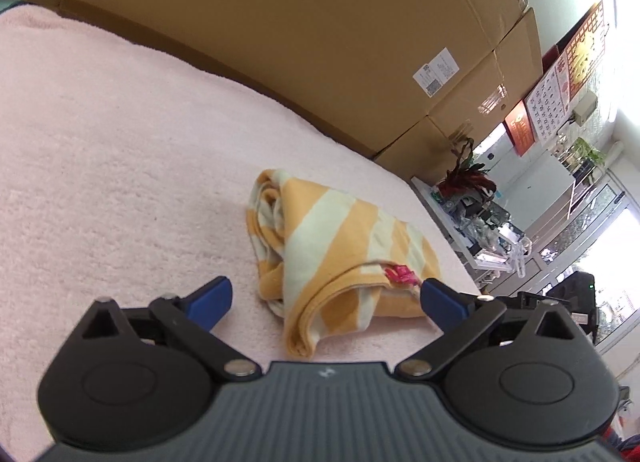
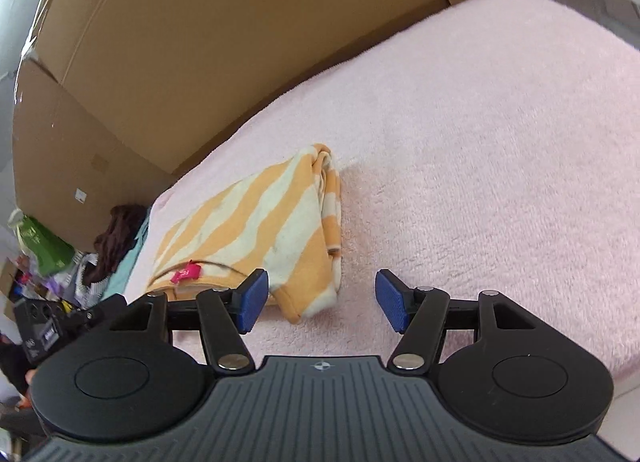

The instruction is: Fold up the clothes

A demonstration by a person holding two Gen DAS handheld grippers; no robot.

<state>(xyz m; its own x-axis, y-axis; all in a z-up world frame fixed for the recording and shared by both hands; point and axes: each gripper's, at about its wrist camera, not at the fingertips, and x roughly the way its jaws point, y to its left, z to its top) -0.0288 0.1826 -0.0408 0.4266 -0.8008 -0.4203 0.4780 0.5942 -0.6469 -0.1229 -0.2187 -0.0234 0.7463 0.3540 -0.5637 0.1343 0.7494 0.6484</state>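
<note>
A folded yellow-and-white striped garment (image 1: 336, 250) with a small pink tag lies on the pink fleece blanket (image 1: 100, 150). My left gripper (image 1: 326, 302) hovers just in front of the garment's near end, jaws wide open, nothing held. In the right wrist view the same garment (image 2: 260, 226) lies ahead and to the left on the blanket (image 2: 480, 142). My right gripper (image 2: 320, 302) stands open just short of its near corner, the left blue pad (image 2: 252, 300) close beside the cloth, nothing gripped.
Large cardboard boxes (image 1: 300, 34) wall off the far side of the blanket. A white shelf with clutter and a plant (image 1: 468, 182) stands past the blanket's edge. A pile of dark and teal clothes (image 2: 116, 238) sits off the blanket's left end.
</note>
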